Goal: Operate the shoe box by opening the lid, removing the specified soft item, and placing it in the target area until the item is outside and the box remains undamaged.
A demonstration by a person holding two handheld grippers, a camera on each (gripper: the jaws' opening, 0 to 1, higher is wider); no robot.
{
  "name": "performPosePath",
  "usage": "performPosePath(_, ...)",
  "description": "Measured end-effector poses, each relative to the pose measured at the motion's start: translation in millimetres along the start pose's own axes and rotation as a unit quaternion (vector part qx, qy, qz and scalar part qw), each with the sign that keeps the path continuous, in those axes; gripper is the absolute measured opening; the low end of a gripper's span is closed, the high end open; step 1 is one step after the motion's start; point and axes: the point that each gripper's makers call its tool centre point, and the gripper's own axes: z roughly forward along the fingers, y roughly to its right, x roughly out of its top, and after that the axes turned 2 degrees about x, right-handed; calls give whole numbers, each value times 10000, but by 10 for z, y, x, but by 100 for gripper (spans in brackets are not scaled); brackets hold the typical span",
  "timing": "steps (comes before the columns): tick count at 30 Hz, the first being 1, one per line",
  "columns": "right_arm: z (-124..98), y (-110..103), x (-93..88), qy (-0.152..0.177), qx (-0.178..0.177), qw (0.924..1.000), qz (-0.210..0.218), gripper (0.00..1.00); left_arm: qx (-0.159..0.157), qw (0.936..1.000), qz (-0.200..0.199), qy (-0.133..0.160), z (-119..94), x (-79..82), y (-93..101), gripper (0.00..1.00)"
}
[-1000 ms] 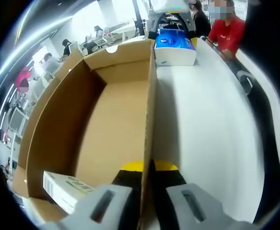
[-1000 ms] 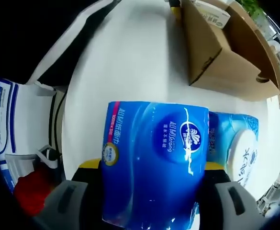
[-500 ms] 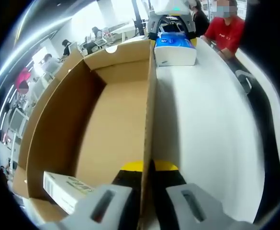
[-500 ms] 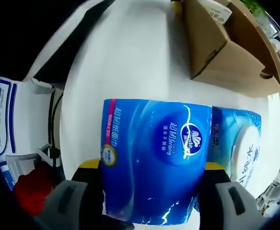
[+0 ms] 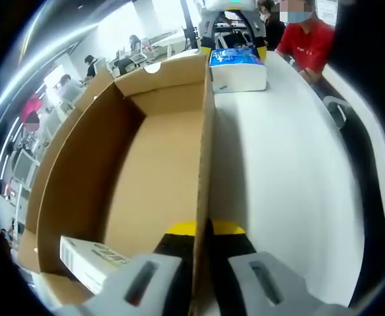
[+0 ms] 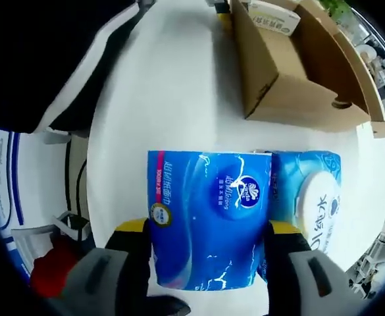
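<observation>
An open brown cardboard shoe box (image 5: 80, 151) lies on the white table (image 5: 284, 184). My left gripper (image 5: 203, 232) is shut on the box's right wall, one jaw inside and one outside. A small white carton (image 5: 90, 259) rests in the box's near corner. In the right gripper view, a blue soft tissue pack (image 6: 208, 217) sits between the jaws of my right gripper (image 6: 207, 230), which press both its sides. It lies level with a second, lighter blue pack (image 6: 314, 204). The left gripper view shows the blue pack (image 5: 239, 69) at the table's far end, beyond the box.
The box (image 6: 278, 85) stands a short way beyond the two packs. A person in a red shirt (image 5: 305, 43) sits past the table's far end. A dark cable (image 5: 360, 164) runs along the table's right edge. Office desks and people fill the background.
The right gripper view has drawn back: the blue pack looks smaller, more of the table and box show, and the jaws stand closer together. The left gripper holds the box wall as before.
</observation>
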Motion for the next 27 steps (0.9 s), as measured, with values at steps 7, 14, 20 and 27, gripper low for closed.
performPosePath(7, 0, -8, -16, -82, 33, 9998, -186, 69, 6, 10000, -9, 2, -53, 27, 11, 3)
performPosePath(14, 4, 19, -61, -112, 18, 9996, -273, 69, 5, 10000, -11, 1, -31, 11, 6, 3)
performPosePath(20, -3, 16, -53, -127, -1, 9995, -281, 69, -1, 10000, -15, -3, -37, 23, 5, 3)
performPosePath(27, -3, 15, -48, -98, -18, 9996, -267, 70, 4, 10000, -27, -7, -50, 38, 12, 3)
